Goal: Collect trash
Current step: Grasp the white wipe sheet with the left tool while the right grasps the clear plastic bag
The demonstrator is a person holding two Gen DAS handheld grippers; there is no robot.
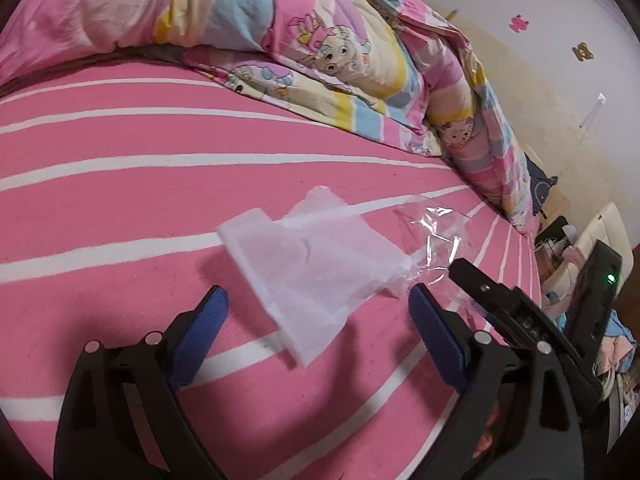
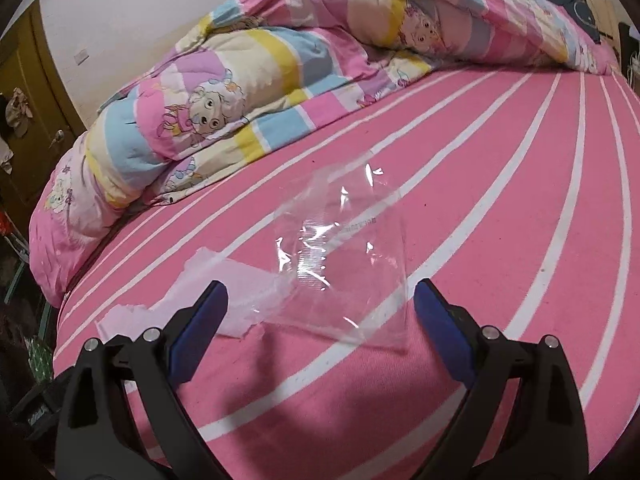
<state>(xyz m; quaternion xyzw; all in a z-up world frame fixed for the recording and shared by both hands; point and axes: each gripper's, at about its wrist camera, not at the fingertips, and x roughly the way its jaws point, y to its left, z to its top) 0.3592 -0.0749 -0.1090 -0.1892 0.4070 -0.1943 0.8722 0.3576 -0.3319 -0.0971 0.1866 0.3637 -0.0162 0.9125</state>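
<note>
Pink, white-striped bedsheet (image 1: 120,200) stretches under two pieces of trash lying side by side on the mattress: a folded white tissue (image 1: 308,276) and a crumpled clear plastic wrapper (image 2: 344,248). From the left wrist camera, the left gripper (image 1: 318,300) hangs just above the sheet with its blue-padded fingers (image 1: 200,332) spread wide, the tissue lying between and just ahead of them, gripped by neither. Seen in that same view, the wrapper lies to the tissue's right, one edge touching it, and the right gripper's black tip juts in beside the plastic. From the right wrist camera, the right gripper (image 2: 320,300) is likewise spread apart, the wrapper resting flat on the sheet between its fingers and free of both pads, while the tissue shows to the left, partly tucked under the wrapper's edge. Beyond the trash, a rumpled cartoon-print quilt (image 2: 224,80) in pastel stripes is heaped along the far side of the bed.
</note>
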